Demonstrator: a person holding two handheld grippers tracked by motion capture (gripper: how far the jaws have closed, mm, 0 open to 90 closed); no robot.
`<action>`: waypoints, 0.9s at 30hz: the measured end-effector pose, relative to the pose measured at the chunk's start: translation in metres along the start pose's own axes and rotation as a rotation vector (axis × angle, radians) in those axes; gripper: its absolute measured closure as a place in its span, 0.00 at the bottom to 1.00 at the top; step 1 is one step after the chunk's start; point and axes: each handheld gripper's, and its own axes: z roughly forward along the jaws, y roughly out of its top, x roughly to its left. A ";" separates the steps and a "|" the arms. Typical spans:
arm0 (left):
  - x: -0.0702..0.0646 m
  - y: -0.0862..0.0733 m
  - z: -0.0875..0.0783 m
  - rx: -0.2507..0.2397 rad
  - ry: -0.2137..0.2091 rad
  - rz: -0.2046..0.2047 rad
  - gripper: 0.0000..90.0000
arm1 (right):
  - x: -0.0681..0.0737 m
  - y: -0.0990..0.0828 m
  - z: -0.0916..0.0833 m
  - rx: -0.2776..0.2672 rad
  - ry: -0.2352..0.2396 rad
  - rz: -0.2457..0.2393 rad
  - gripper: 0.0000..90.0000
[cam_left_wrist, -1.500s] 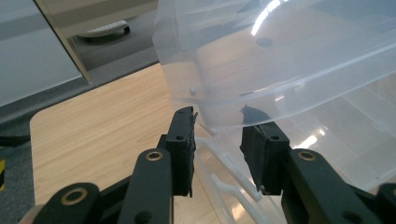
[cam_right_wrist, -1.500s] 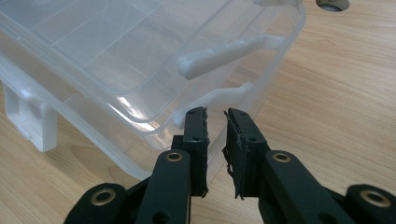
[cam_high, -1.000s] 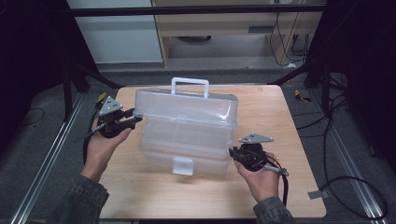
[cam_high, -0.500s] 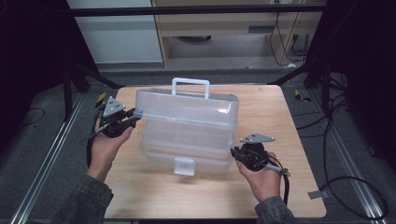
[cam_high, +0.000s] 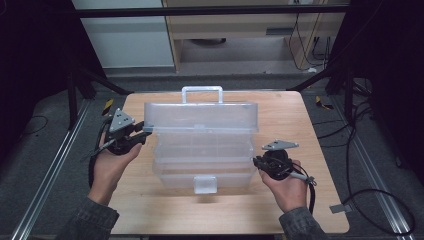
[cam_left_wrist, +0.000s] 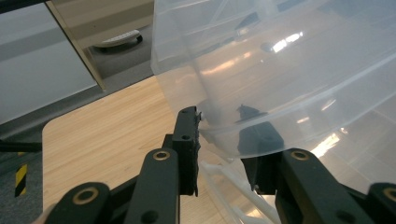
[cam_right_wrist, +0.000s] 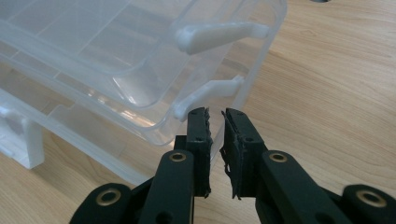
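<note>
We find a clear plastic box (cam_high: 202, 145) on the wooden table (cam_high: 320, 200), its lid (cam_high: 200, 117) raised and its white latch (cam_high: 205, 184) facing the person.

The left gripper (cam_high: 142, 134) meets the lid's left end. In the left gripper view the lid's (cam_left_wrist: 280, 70) edge runs between the jaws, one jaw outside the wall and the other behind it, seen through the plastic. The left gripper (cam_left_wrist: 219, 135) is clamped on that edge; its jaws have just been opening slightly, with the lid between them. The box body lies below and to the inner side of this gripper.

The right gripper (cam_high: 256, 161) sits at the right end of the box's lower tier. In the right gripper view the right gripper (cam_right_wrist: 217, 116) has its jaws nearly together, with a thin gap and nothing visibly in it. The box (cam_right_wrist: 116, 70) lies ahead and to the jaws' left, and a white hinge arm (cam_right_wrist: 205, 95) ends just beyond the tips. We cannot tell whether the tips touch it.
</note>
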 end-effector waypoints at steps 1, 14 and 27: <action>0.002 0.002 0.001 -0.006 -0.009 -0.014 0.75 | 0.000 0.000 0.000 0.001 -0.002 -0.001 0.89; 0.008 0.009 0.007 -0.028 -0.009 -0.052 0.77 | 0.003 -0.004 0.000 -0.023 -0.046 0.022 0.78; 0.008 0.010 0.007 -0.027 0.001 -0.054 0.78 | 0.004 -0.006 0.000 -0.022 -0.036 0.071 0.78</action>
